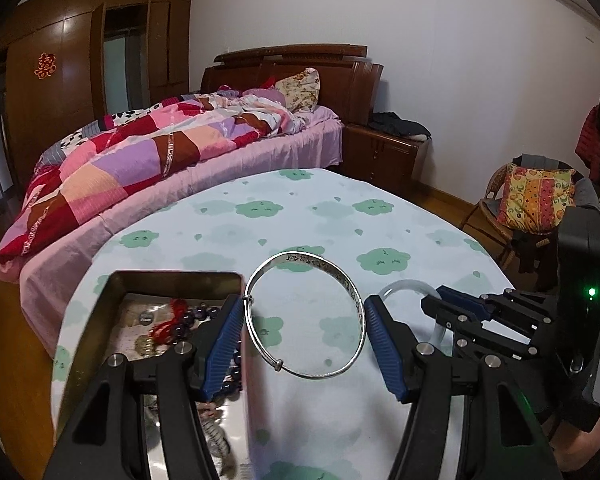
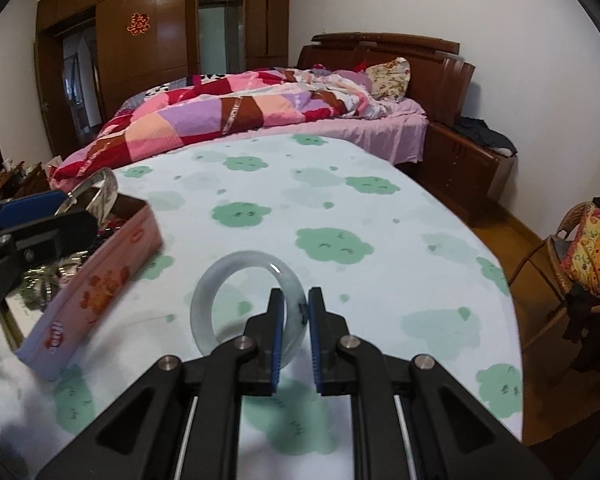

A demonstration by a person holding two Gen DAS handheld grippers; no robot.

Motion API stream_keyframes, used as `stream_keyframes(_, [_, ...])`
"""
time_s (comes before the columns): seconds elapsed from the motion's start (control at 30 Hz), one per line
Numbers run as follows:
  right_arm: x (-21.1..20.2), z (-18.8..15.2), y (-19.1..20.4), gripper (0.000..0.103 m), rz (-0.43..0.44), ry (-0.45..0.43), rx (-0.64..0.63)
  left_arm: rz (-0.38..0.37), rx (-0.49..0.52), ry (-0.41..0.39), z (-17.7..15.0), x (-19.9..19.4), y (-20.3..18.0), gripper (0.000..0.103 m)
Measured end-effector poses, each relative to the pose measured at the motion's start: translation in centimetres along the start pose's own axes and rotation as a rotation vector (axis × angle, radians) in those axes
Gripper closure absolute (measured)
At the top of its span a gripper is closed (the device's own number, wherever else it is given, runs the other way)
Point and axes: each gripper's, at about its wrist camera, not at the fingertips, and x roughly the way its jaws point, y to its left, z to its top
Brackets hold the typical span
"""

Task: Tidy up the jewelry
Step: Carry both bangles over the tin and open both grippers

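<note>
Gripping bangles over cloud-print tablecloth w/ bed behind: L silver, R prob. jade.

Layout around the tin box

On the table, the jade bangle lies right of it; the bed stands behind.

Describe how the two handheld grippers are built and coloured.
Both the left gripper and the right gripper have black plastic linkage arms joined by round silver pivot bolts, ending in ribbed blue finger pads. The right gripper's black body shows a small green indicator light. No cables or sleeves are visible.
</note>
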Motion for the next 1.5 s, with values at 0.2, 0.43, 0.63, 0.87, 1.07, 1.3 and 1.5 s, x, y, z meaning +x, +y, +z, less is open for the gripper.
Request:
stream_keyframes(0.2, [-0.9, 1.0, 1.5, 0.089, 0.033, -0.024, -0.015, 0.028, -0.014, -0.014, -0.3, -1.2, 1.5, 0.041])
stream_keyframes(0.43, [-1.5, 2.7, 3.6, 0.089, 0.069, -0.055, -0.045, 0.074, -0.042, -0.026, -0.5, -2.3, 3.9, 0.041])
stream_keyframes(0.63, [-1.4, 4.0, 6.4, 0.089, 0.113, -0.065, -0.090, 0.112, -0.068, -0.025, -0.8, -2.9, 6.1, 0.041])
stream_keyframes(0.87, [-0.7, 5.0, 9.0, 0.089, 0.150, -0.063, -0.137, 0.137, -0.098, -0.017, -1.5, -3.0, 8.1, 0.041])
stream_keyframes(1.07, [-0.1, 5.6, 10.7, 0.089, 0.164, -0.058, -0.174, 0.181, -0.129, -0.018, -1.6, -3.3, 10.7, 0.041])
stream_keyframes(1.3, [1.1, 6.2, 12.6, 0.089, 0.187, -0.038, -0.205, 0.213, -0.136, 0.004, -2.0, -2.6, 12.2, 0.041])
stream_keyframes(1.5, [2.7, 6.3, 14.2, 0.088, 0.190, -0.002, -0.228, 0.217, -0.121, 0.024, -2.2, -1.4, 12.4, 0.041])
